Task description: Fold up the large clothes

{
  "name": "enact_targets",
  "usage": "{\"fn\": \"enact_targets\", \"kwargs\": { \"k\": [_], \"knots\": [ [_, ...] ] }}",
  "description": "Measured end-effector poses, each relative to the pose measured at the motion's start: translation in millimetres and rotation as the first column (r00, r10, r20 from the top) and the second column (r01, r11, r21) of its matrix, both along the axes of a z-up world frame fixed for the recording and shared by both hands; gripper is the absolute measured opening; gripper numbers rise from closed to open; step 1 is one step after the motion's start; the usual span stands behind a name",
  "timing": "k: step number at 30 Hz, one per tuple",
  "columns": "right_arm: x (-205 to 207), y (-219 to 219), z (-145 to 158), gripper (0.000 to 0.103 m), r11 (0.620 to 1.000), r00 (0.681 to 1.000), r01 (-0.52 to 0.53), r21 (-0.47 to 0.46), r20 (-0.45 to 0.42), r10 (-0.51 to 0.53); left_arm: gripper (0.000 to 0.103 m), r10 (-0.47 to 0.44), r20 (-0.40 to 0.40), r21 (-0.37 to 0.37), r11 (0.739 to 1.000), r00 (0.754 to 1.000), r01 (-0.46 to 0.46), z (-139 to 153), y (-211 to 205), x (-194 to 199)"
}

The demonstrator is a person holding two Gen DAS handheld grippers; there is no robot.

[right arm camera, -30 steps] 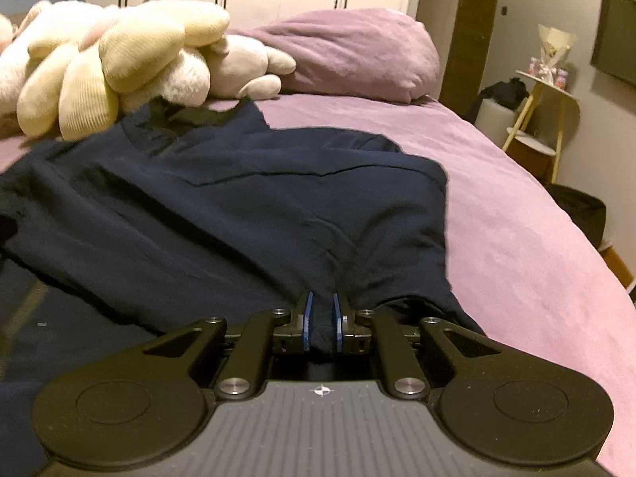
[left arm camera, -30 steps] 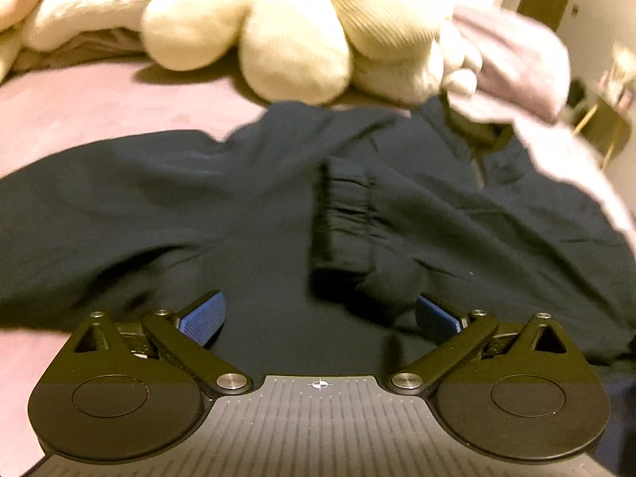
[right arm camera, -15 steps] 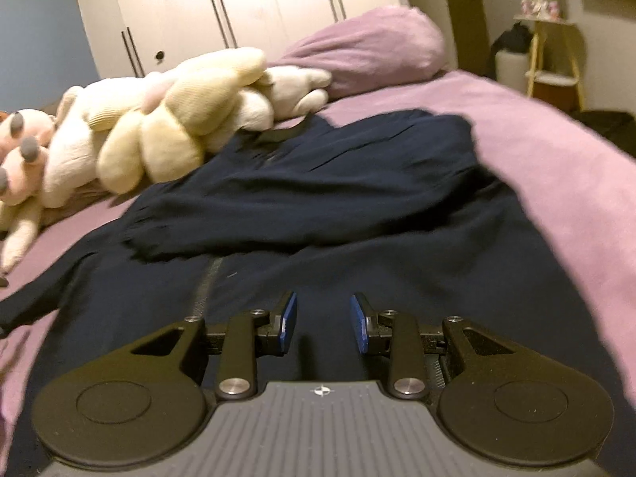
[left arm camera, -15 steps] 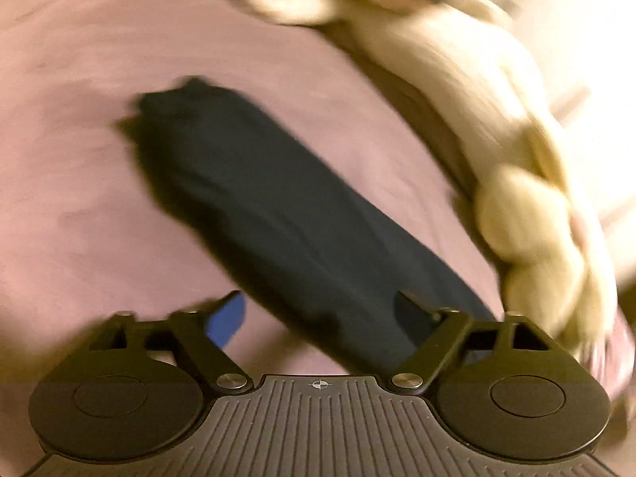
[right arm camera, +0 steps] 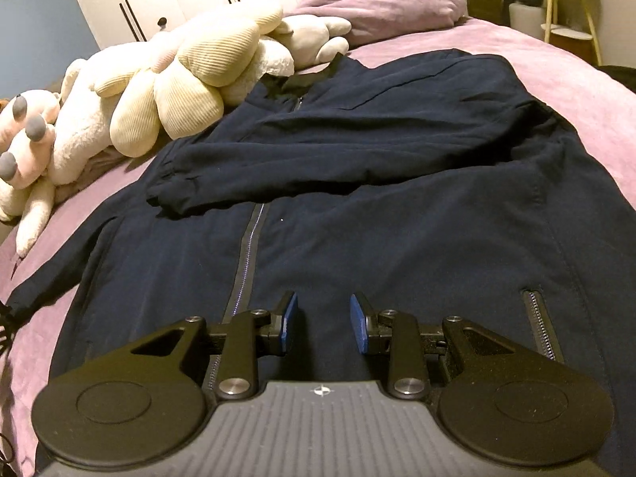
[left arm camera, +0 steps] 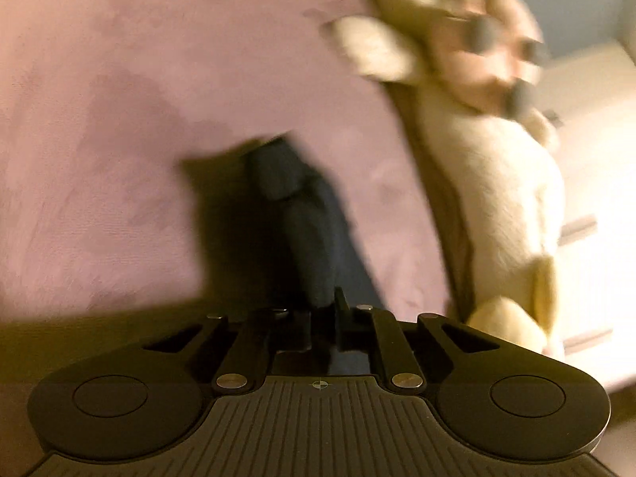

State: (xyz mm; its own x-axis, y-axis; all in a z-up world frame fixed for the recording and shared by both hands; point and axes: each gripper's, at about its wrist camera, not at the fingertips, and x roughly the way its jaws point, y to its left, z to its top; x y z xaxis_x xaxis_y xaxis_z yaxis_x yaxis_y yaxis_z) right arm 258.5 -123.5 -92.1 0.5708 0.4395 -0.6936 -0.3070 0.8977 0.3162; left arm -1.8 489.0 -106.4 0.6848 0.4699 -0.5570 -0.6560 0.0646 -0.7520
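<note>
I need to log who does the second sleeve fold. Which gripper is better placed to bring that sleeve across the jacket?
Left. The left gripper is shut on the sleeve lying out on the bedspread. The right gripper is open and empty over the jacket.

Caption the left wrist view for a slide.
Left gripper shut on the dark jacket sleeve, stretched over the pink bedspread beside a cream plush toy.

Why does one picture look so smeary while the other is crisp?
Left wrist view: motion blur smears the plush toy and dark sleeve, with a heavy shadow beside it. Right wrist view: sharp on the jacket, though the fisheye bends the bed; both are warm and dim.
</note>
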Motion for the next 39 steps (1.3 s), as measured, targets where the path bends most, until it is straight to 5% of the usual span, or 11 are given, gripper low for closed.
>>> {"fn": "enact_targets", "kwargs": {
  "k": [4,7,9,12,16,18,21,27,31,35,39],
  "knots": [
    [0,-3,1,0.030,1.000,1.000,0.002,0.008,-0.005,-0.002,0.011,-0.196,-0.037,0.247,0.948,0.980,0.199,70,-42,41],
    [-1,-6,2,0.029,0.999,1.000,0.013,0.031,-0.016,-0.012,0.011,-0.414,-0.072,0.417,0.814,0.907,0.405,122,-105,94],
    [-1,-9,2,0.029,0.999,1.000,0.021,0.047,-0.021,-0.020,0.011,-0.561,-0.103,0.491,0.690,0.822,0.532,143,-159,135],
    [-3,-15,3,0.029,0.997,0.999,0.035,0.075,-0.033,-0.032,0.015,-0.690,-0.141,0.493,0.573,0.710,0.655,142,-232,188],
    [-7,-26,10,0.029,0.994,0.999,0.043,0.100,-0.022,-0.041,0.071,-0.761,-0.264,0.428,0.458,0.593,0.779,93,-315,249],
    [-5,-34,12,0.029,0.993,0.999,0.051,0.105,-0.020,-0.049,0.077,-0.781,-0.317,0.360,0.426,0.539,0.830,66,-337,266],
    [-1,-46,12,0.029,0.992,0.998,0.066,0.104,-0.029,-0.064,0.077,-0.794,-0.296,0.282,0.459,0.531,0.843,43,-346,257],
    [28,-54,2,0.029,0.976,0.992,0.077,0.202,-0.115,-0.054,0.087,-0.634,-0.442,0.332,0.542,0.635,0.772,36,-328,201],
    [59,-22,-5,0.030,0.934,0.980,0.056,0.354,-0.198,0.017,0.086,-0.494,-0.524,0.295,0.660,0.694,0.691,21,-291,196],
    [93,33,-7,0.033,0.905,0.968,0.031,0.424,-0.238,0.078,0.089,-0.447,-0.508,0.255,0.739,0.737,0.624,10,-262,187],
    [121,75,-15,0.040,0.881,0.950,0.051,0.470,-0.296,0.102,0.095,-0.429,-0.482,0.286,0.747,0.764,0.601,-3,-259,187]
  ]
}}
